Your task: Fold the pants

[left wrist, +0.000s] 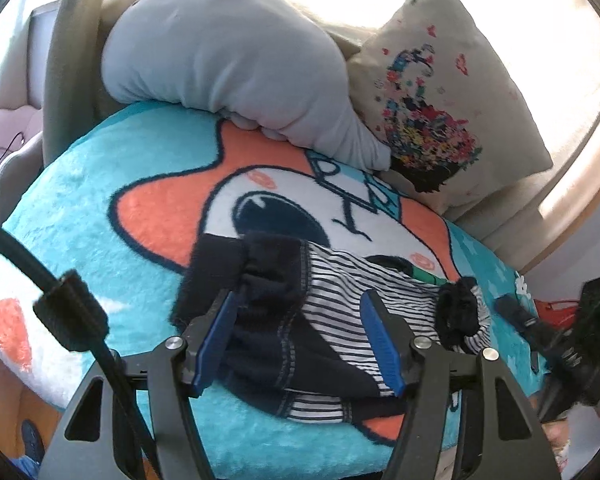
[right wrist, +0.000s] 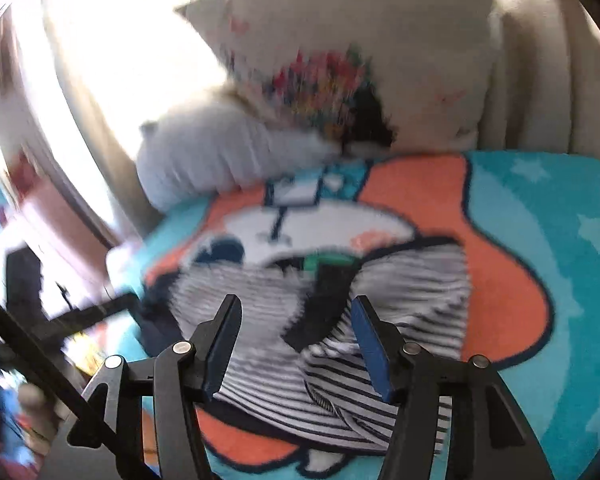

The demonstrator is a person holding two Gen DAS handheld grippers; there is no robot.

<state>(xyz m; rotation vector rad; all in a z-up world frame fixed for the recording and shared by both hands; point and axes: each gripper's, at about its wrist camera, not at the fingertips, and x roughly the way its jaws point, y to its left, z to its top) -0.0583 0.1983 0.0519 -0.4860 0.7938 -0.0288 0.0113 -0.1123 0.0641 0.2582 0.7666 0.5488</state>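
The pants (left wrist: 300,320), navy and white-striped, lie crumpled on the turquoise cartoon blanket (left wrist: 100,208), directly under and ahead of both grippers. The left gripper (left wrist: 300,304) hangs over the navy waistband, jaws apart and not pinching the cloth. The right gripper (right wrist: 296,312) stands open above the striped legs; its view is blurred, so contact is probably none. Beyond lie a grey plush cushion (left wrist: 220,48) and a floral pillow (left wrist: 440,92).

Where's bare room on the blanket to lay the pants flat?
Free: teal starred blanket right of the striped pants, and the teal strip left of them. Crowded: the far edge, with the grey plush and floral pillow.
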